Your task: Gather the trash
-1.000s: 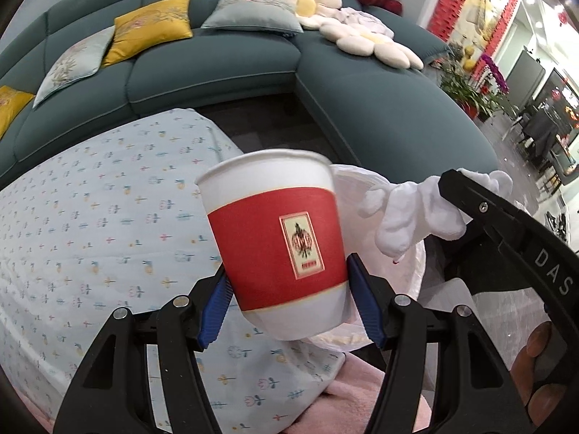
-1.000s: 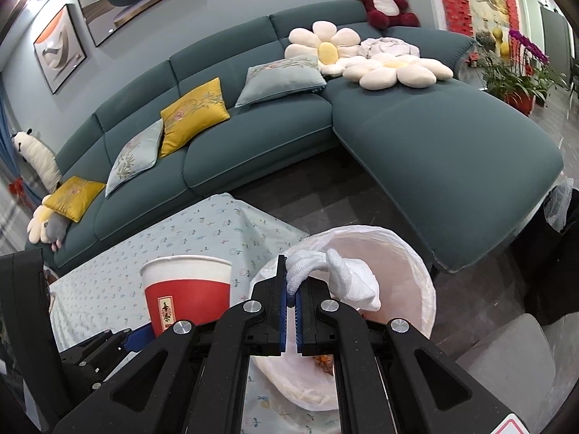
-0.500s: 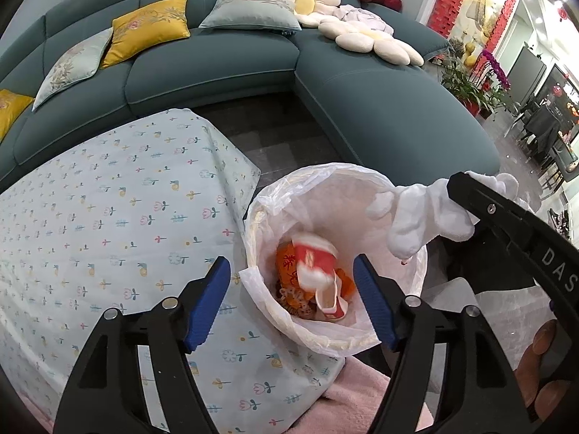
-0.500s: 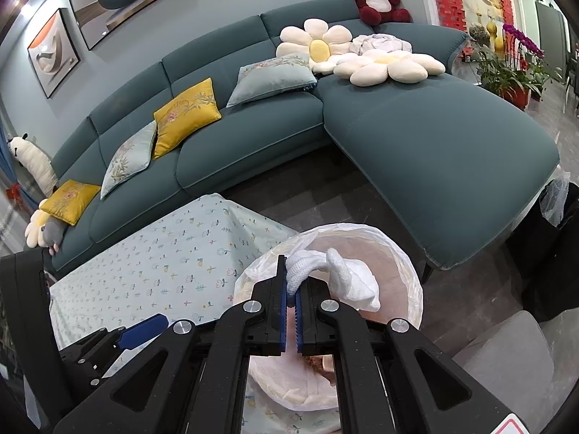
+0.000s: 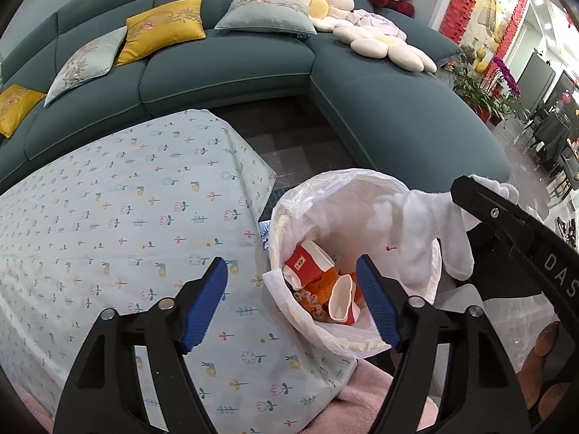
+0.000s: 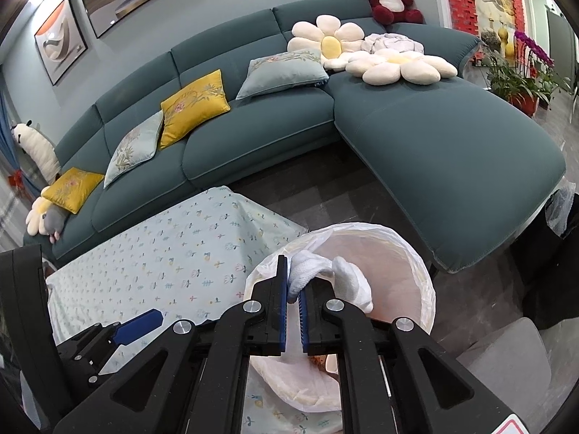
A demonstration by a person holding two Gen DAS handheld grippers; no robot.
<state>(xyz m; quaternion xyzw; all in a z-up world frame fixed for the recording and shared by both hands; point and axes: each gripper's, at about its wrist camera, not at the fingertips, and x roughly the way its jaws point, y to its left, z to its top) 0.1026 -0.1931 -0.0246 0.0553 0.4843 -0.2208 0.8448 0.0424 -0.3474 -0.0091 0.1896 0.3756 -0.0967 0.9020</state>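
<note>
Hovering above the lined trash bin (image 5: 356, 195), the left gripper (image 5: 291, 302) has its blue fingers (image 5: 204, 302) spread wide and opening, nothing between them. Inside the bin, on orange scraps (image 5: 318, 291): one red-banded paper cup (image 5: 307, 262) tipped on its side, a second paper cup (image 5: 342, 300) just beside it with its mouth upward. The right gripper (image 6: 293, 298), over the bin's near rim, has its jaws opening from nearly closed; a white cloth glove (image 6: 331, 280) sits between them, its bulk draped over the bin opening; whether the pads press it I cannot tell. Beside the bin, to its left: the bench (image 5: 108, 217) under a flower-print cloth. Beyond the bin: a teal sofa (image 6: 275, 126).
</note>
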